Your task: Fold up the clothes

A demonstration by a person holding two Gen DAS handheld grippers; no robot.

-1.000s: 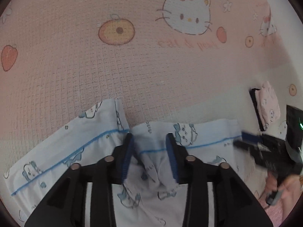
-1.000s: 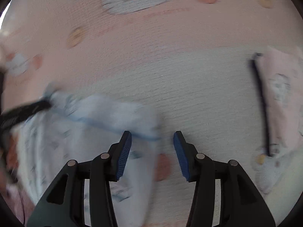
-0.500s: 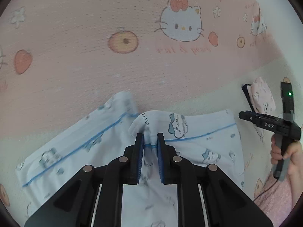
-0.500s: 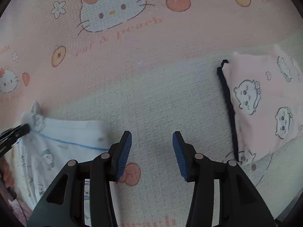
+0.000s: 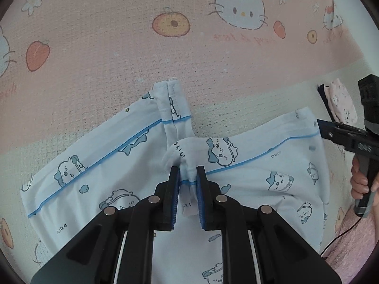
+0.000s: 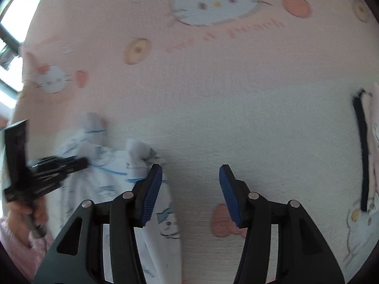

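Since a second ago the left gripper (image 5: 187,177) has gone from open around the pale blue pyjama garment (image 5: 260,177) to clamped on a raised fold of it, and the right gripper (image 6: 190,182) has swung from over bare bedding to beside the cloth's edge. Between the left pads a bunched ridge of the garment is pinched, with the rest spreading flat on both sides and a narrow sleeve-like strip (image 5: 174,108) lying just ahead. Its lower part is cut off behind the gripper's black arms. The right gripper's jaws are opening with nothing between them; the garment's corner (image 6: 139,156) sits just beside its left pad, though that view is smeared by motion and contact cannot be judged. Everything lies on a pink and cream cartoon-cat blanket (image 5: 118,59). Well off to the right is a folded pink garment (image 5: 341,104), half hidden in the left view by the other gripper and cut off at the frame edge in the right view. Only the left view shows the garment's print sharply; only the right view shows a bright window (image 6: 14,11) at far left
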